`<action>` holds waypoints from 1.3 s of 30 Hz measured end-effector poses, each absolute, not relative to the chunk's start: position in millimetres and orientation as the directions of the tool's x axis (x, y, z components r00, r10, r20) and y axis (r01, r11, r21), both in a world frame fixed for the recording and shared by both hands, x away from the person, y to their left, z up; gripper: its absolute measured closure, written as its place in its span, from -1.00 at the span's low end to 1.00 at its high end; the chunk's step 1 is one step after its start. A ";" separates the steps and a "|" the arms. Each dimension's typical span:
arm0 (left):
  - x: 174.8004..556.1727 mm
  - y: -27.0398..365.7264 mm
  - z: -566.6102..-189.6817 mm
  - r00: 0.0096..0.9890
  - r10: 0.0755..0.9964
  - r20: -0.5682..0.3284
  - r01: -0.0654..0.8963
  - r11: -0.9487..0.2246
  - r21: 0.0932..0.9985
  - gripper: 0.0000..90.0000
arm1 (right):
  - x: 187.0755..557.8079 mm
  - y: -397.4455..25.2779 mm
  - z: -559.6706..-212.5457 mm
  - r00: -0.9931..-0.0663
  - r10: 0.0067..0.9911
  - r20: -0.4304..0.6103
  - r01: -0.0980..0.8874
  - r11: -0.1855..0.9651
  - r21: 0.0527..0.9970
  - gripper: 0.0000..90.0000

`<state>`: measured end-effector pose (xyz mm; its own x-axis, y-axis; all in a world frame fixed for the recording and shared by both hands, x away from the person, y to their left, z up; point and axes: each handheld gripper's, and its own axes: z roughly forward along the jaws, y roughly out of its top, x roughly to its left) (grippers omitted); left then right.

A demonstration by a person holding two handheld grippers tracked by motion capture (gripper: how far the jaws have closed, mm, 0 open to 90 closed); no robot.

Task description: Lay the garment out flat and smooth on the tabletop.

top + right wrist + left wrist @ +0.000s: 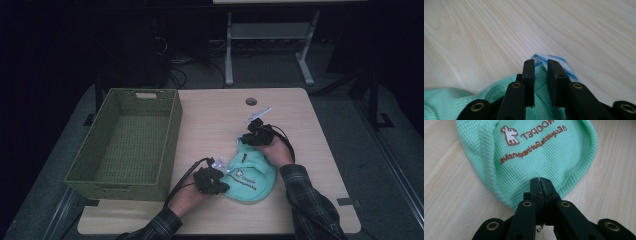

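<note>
Both hand-held grippers pinch the green cloth [251, 172]: left [541, 185] clamped, right [541, 65] slightly parted, beside a green basket [170, 127].

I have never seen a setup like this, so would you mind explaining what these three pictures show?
A person sits at a wooden table, holding a hand-operated two-jaw gripper in each hand. One camera looks down from above; the other two ride on the grippers, looking along their black jaws. On the table are an empty green woven basket and a mint-green cloth with printed lettering. The left gripper is shut on the cloth's edge. The right gripper has a small gap between its jaws, with the cloth's blue-striped tag there.
</note>
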<state>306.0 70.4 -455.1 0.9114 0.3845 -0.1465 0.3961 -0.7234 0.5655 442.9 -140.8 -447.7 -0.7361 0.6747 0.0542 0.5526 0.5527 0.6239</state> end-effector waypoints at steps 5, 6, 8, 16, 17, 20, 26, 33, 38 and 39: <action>305.9 70.4 -455.1 0.911 0.385 -0.150 0.398 -0.722 0.565 0.97 | 441.2 -137.3 -459.5 -0.745 0.666 0.020 0.534 0.580 0.615 0.68; 305.9 70.5 -455.1 0.911 0.385 -0.150 0.398 -0.722 0.565 0.97 | 441.2 -137.3 -459.5 -0.745 0.666 0.020 0.534 0.580 0.615 0.68; 306.0 70.5 -455.1 0.911 0.384 -0.150 0.398 -0.723 0.565 0.97 | 439.0 -135.6 -459.6 -0.746 0.666 -0.007 0.523 0.593 0.612 0.80; 305.7 70.2 -455.1 0.911 0.386 -0.149 0.398 -0.722 0.565 0.97 | 438.2 -133.9 -457.4 -0.740 0.672 -0.041 0.511 0.601 0.614 1.00; 305.9 70.4 -455.1 0.911 0.385 -0.149 0.397 -0.723 0.565 0.97 | 438.3 -134.7 -455.9 -0.734 0.678 -0.037 0.516 0.592 0.619 1.00; 305.4 70.1 -455.1 0.909 0.388 -0.152 0.402 -0.721 0.564 0.97 | 440.7 -137.6 -447.9 -0.719 0.694 -0.021 0.523 0.561 0.642 1.00; 305.8 70.2 -454.8 0.910 0.385 -0.151 0.400 -0.724 0.563 0.97 | 450.4 -140.5 -436.1 -0.690 0.723 -0.035 0.525 0.533 0.664 1.00; 305.4 70.6 -454.3 0.909 0.385 -0.160 0.405 -0.726 0.555 0.97 | 467.7 -147.2 -433.0 -0.640 0.767 -0.037 0.553 0.493 0.672 1.00; 305.9 70.9 -454.4 0.910 0.382 -0.159 0.402 -0.727 0.556 0.97 | 471.6 -149.9 -433.1 -0.636 0.771 -0.005 0.561 0.468 0.683 1.00; 306.0 71.0 -454.4 0.911 0.382 -0.158 0.401 -0.727 0.557 0.97 | 468.5 -152.0 -431.3 -0.643 0.765 0.004 0.556 0.463 0.690 1.00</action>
<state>306.0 71.0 -454.4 0.9107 0.3817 -0.1580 0.4014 -0.7271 0.5570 468.5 -152.0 -431.3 -0.6435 0.7655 0.0041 0.5557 0.4634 0.6902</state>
